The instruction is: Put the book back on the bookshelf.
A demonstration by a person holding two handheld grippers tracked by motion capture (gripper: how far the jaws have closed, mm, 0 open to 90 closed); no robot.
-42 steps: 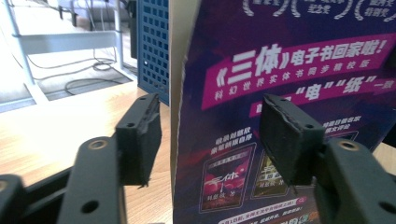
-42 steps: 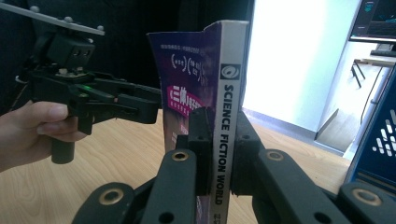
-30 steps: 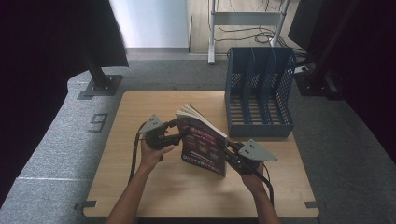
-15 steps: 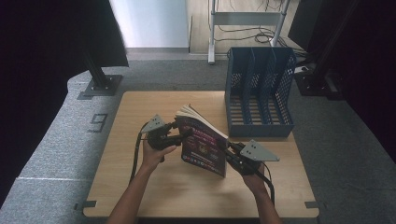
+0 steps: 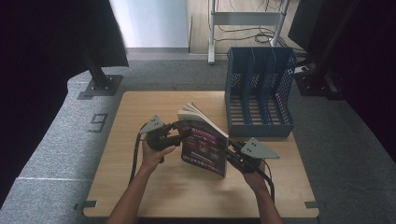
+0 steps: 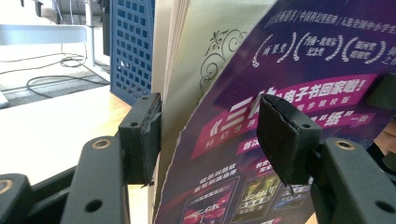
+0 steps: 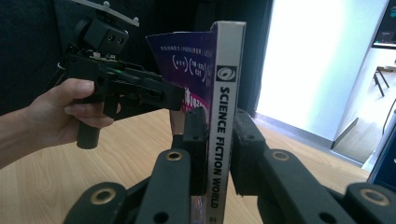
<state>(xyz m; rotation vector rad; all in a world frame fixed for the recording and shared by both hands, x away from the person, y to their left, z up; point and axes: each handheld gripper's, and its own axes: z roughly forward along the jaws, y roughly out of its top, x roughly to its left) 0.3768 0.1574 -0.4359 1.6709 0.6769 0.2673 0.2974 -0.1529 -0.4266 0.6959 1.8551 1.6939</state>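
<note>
The book stands upright on the worktop, its spine clamped by the right gripper. The left gripper, jaws just closing, straddles the cover unpinched; the loose cover could buckle.

Glossy purple paper cover on the book; matt pale wood worktop; blue perforated plastic file rack.

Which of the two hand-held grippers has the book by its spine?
The right hand-held gripper: its jaws stand on either side of the book's grey spine. The left hand-held gripper instead straddles the purple front cover at the book's page side, with space left between pads and cover.
</note>
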